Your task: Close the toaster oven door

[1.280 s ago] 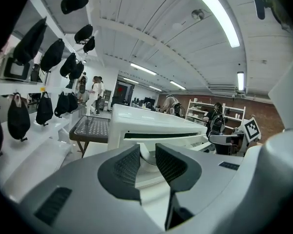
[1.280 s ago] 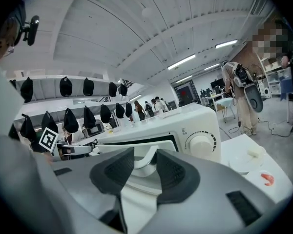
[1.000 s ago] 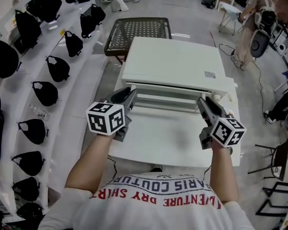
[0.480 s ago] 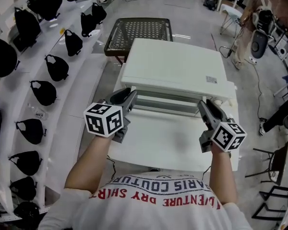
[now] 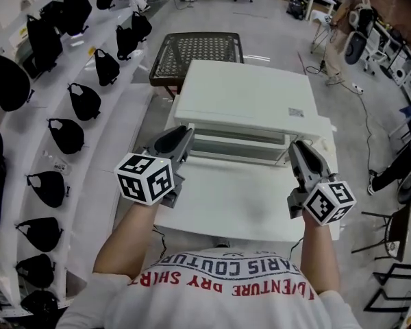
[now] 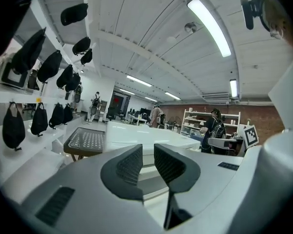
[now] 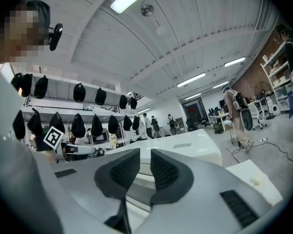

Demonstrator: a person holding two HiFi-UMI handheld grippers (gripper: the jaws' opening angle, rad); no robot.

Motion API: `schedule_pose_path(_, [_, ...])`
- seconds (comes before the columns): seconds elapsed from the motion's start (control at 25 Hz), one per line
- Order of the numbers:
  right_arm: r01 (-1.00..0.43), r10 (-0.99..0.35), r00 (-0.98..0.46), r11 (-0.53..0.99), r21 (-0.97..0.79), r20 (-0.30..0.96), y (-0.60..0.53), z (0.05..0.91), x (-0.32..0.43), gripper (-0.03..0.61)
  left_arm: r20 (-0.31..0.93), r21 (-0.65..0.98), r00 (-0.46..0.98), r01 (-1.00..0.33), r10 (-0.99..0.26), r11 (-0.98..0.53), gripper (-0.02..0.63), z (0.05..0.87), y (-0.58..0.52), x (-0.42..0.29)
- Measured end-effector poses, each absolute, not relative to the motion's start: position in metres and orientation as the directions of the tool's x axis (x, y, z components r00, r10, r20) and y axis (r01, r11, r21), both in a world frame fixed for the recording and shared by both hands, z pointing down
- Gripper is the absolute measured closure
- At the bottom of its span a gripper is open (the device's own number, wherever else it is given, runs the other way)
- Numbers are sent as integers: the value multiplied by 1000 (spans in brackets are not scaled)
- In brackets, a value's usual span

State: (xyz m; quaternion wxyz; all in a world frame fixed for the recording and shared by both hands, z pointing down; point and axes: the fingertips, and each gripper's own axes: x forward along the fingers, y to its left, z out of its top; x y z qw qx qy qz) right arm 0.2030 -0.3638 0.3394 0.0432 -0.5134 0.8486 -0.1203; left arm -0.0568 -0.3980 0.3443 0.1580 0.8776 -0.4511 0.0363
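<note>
The white toaster oven (image 5: 243,101) stands in front of me with its door (image 5: 233,197) folded down about flat toward me. The dark slot of the oven's mouth (image 5: 240,146) shows between body and door. My left gripper (image 5: 180,134) hovers over the door's left edge near the hinge, and my right gripper (image 5: 298,146) over the right edge. Both point at the oven. The left gripper (image 6: 148,152) and the right gripper (image 7: 145,157) have just been closing. Each keeps a narrow gap with nothing between the pads.
A dark wire-mesh table (image 5: 195,50) stands right behind the oven. White shelves with several black bags (image 5: 68,132) run along the left. A person (image 5: 342,19) stands at the far right, and black chair frames (image 5: 397,252) sit at the right edge.
Both grippers have risen a little beside the oven's mouth, and their jaws have narrowed. The right gripper has rolled slightly. The door still lies down flat.
</note>
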Motion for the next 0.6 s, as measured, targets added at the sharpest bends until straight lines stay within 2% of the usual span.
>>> schedule_pose_path(0.24, [-823,-829,-558,550,-142,29,-300,305,163,537,150,237,690,-721,-708,-652,546,310,-329,-37])
schedule_pose_path(0.6, [-751,-758,-651,638,-170,37,-202,307,127,552,109,255,802,-594,-587,-763,578,299,-220,-15])
